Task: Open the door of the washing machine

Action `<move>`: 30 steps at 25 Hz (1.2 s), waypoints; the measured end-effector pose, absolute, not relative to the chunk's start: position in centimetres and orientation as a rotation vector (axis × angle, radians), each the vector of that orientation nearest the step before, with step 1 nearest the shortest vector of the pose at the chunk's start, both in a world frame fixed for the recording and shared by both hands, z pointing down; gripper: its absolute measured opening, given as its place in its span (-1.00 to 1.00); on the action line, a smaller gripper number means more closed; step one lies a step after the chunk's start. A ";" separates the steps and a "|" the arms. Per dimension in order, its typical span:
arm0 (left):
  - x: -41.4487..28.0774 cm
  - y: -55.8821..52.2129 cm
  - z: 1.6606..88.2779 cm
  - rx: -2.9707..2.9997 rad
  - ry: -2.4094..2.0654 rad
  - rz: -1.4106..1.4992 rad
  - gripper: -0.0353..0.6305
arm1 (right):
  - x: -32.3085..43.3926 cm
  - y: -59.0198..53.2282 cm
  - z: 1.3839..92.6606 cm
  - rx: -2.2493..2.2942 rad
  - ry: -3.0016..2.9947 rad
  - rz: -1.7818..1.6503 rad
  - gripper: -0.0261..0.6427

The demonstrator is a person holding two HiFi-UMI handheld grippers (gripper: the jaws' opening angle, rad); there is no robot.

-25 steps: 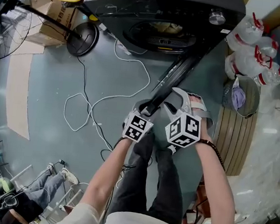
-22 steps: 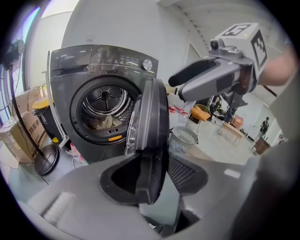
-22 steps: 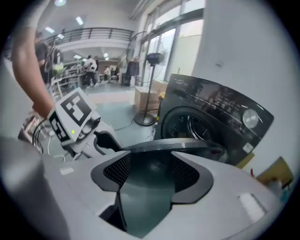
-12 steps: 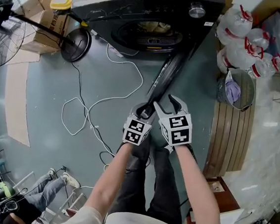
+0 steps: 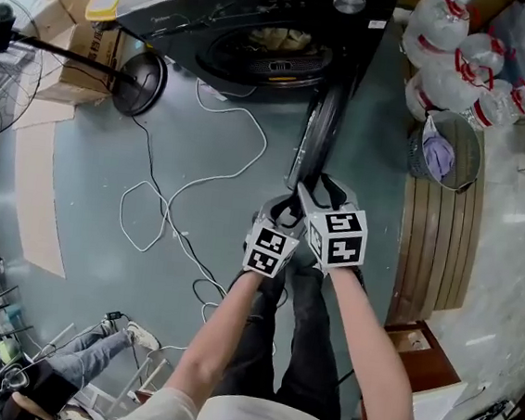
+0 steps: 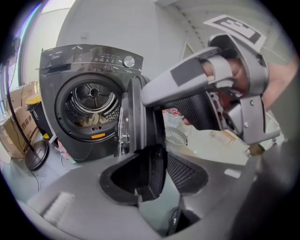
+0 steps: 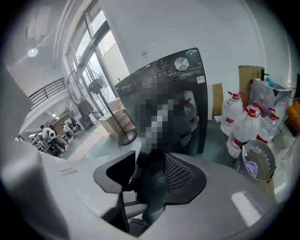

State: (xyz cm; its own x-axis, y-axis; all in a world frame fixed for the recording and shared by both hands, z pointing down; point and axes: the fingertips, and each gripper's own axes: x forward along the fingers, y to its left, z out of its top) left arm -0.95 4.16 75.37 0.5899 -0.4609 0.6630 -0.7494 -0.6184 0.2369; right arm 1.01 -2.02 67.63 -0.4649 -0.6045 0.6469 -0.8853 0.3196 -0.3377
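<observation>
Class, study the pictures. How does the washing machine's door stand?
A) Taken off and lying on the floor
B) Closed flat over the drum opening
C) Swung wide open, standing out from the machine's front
C: the door stands out edge-on from the washing machine, and the left gripper view shows the uncovered drum with laundry inside.

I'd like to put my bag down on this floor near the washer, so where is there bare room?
Bare floor lies between the cardboard sheet and the white cable loops, and in the strip between the open door and the wire bin. Crowded: the fan base by the washing machine, and the water jugs behind the bin.
</observation>
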 end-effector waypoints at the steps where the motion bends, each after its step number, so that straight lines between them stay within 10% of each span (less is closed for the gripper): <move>1: -0.3 4.5 75.4 2.323 -0.946 0.771 -0.20 | 1.5 -1.7 67.7 1.324 -2.179 0.946 -0.37; 30: 12.0 -2.3 68.5 2.693 -0.718 0.779 -0.53 | 16.0 0.8 67.4 1.282 -2.089 0.811 -0.51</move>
State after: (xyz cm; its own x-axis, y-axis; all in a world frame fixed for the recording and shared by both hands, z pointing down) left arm 12.04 -2.31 68.48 0.7360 -0.3889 0.5542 -0.5210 -0.8481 0.0968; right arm 15.97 0.76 67.36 -0.3918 -0.5756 0.7177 -0.9091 0.3619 -0.2060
